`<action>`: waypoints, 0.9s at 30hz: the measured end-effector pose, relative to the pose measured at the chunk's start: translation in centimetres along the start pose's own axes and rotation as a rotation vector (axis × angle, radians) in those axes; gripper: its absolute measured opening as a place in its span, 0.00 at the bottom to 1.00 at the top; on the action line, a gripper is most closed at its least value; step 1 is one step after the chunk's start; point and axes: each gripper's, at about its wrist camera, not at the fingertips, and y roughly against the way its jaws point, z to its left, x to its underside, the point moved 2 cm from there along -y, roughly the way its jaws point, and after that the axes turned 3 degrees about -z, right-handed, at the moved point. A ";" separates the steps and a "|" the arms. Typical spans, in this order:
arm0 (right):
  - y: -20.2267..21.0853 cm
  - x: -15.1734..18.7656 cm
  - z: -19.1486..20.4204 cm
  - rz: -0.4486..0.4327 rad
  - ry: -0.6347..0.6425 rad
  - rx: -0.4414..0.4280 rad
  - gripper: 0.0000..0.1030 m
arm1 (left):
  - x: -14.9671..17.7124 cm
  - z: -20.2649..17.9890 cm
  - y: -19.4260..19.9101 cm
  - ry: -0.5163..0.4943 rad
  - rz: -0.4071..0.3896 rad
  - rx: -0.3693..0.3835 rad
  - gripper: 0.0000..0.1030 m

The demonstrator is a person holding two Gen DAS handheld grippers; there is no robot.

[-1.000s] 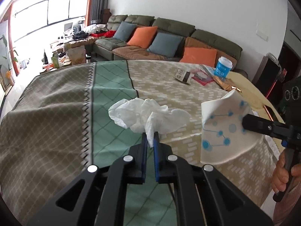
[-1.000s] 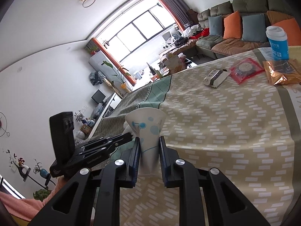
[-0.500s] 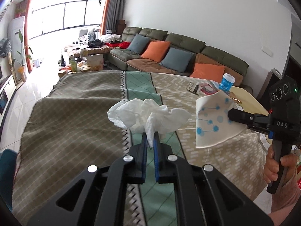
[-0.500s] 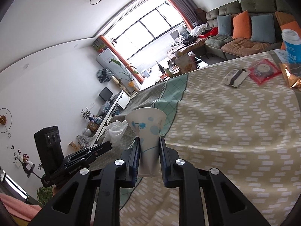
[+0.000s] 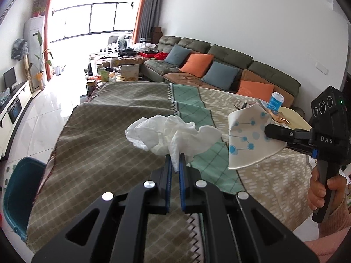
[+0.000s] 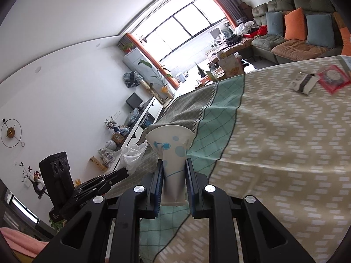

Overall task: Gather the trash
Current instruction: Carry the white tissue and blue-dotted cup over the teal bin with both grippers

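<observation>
My left gripper [image 5: 174,160] is shut on a crumpled white tissue [image 5: 169,134], held in the air over the near end of the cloth-covered table [image 5: 105,144]. My right gripper [image 6: 174,168] is shut on a squashed white paper cup with blue dots [image 6: 170,151], also lifted off the table. In the left wrist view that cup [image 5: 248,138] hangs at the right, pinched by the right gripper [image 5: 268,130] in a person's hand [image 5: 322,188]. The right wrist view shows the tissue [image 6: 132,156] and the left gripper [image 6: 122,174] at lower left.
At the table's far end lie a blue-and-white lidded cup [image 5: 276,102], a small dark-and-white packet [image 6: 303,83], a red packet [image 6: 333,77] and a golden wrapper [image 5: 279,117]. A teal chair [image 5: 19,190] stands by the table's left side. A sofa [image 5: 219,70] lines the far wall.
Both grippers have pulled back from the table and swung left, each keeping its hold. More floor, the window and a teal chair have come into the left wrist view.
</observation>
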 end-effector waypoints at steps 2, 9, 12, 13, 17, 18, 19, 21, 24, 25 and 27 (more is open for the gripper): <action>-0.5 0.1 0.5 0.007 0.005 -0.008 0.19 | 0.2 0.5 0.5 0.007 -0.005 -0.014 0.08; -2.3 0.4 1.9 0.037 0.021 -0.040 0.19 | 0.6 2.3 2.1 0.032 -0.024 -0.050 0.08; -3.2 0.6 2.6 0.052 0.026 -0.056 0.19 | 0.7 3.0 2.8 0.042 -0.032 -0.064 0.08; -3.5 0.5 2.7 0.054 0.028 -0.059 0.19 | 0.8 3.2 2.9 0.045 -0.034 -0.067 0.08; -4.7 0.6 3.4 0.074 0.039 -0.076 0.19 | 1.0 4.1 3.5 0.067 -0.041 -0.086 0.08; -5.0 0.5 3.6 0.079 0.041 -0.081 0.19 | 1.0 4.2 3.6 0.070 -0.042 -0.089 0.08; -5.5 0.4 3.7 0.085 0.043 -0.085 0.19 | 1.0 4.5 3.7 0.074 -0.043 -0.094 0.08; -6.0 0.3 4.1 0.094 0.048 -0.093 0.19 | 1.2 5.0 4.0 0.084 -0.046 -0.101 0.08; -7.0 0.4 4.7 0.110 0.058 -0.107 0.19 | 1.3 5.5 4.3 0.093 -0.049 -0.110 0.08; -7.3 0.5 4.9 0.115 0.061 -0.110 0.19 | 1.4 5.7 4.5 0.096 -0.051 -0.115 0.08; -7.7 0.5 5.3 0.122 0.063 -0.117 0.19 | 1.6 6.1 4.9 0.103 -0.054 -0.124 0.08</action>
